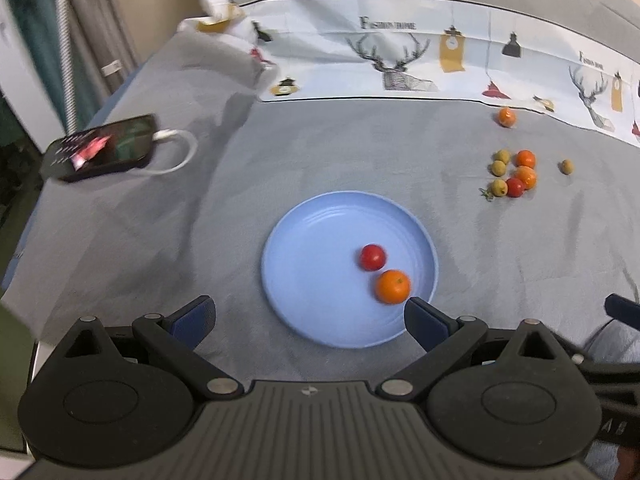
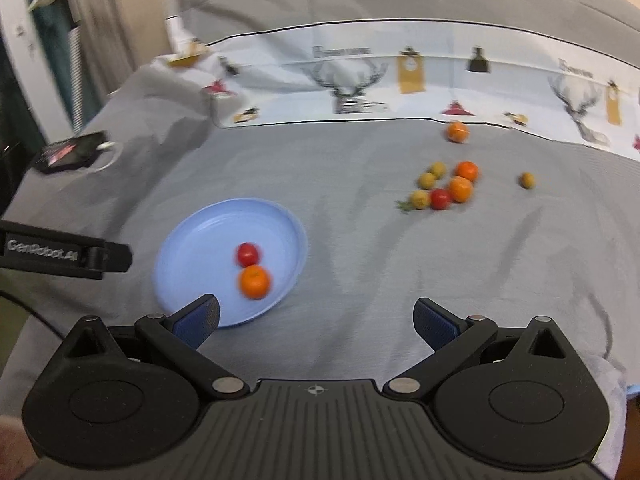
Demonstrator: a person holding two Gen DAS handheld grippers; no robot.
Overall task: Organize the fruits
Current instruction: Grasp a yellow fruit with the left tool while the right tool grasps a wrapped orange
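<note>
I count ten fruits in all. Two are on the blue plate (image 1: 316,236): one red tomato (image 1: 372,257) and one orange (image 1: 393,286), touching each other. Eight lie loose on the grey sheet (image 1: 168,240): a cluster (image 1: 513,173) of three yellow-green fruits, two oranges and one red tomato; one lone orange (image 1: 507,116) beyond it near the printed cloth (image 1: 400,60); and one lone yellow-green fruit (image 1: 565,166) to the cluster's right.

My left gripper (image 1: 308,316) hovers above the sheet, tilted down, its jaws spread wide with nothing between them. The plate sits straight ahead of those jaws, its near edge lying in the gap. The plate's orange is just beyond the tip of the right finger (image 1: 424,320), and the tomato is a little further ahead. The cluster is well ahead and off to the right of the jaws.

My right gripper (image 2: 316,318) is posed much the same, angled down over the sheet, jaws wide apart and holding nothing. From here the plate (image 2: 192,248) lies ahead to the left, its near rim just behind the left finger (image 2: 198,320). The cluster (image 2: 446,186) is ahead, slightly right of centre, well apart from the jaws.

One phone (image 1: 100,148) with a white cable lies far ahead to the left of my left jaws.
</note>
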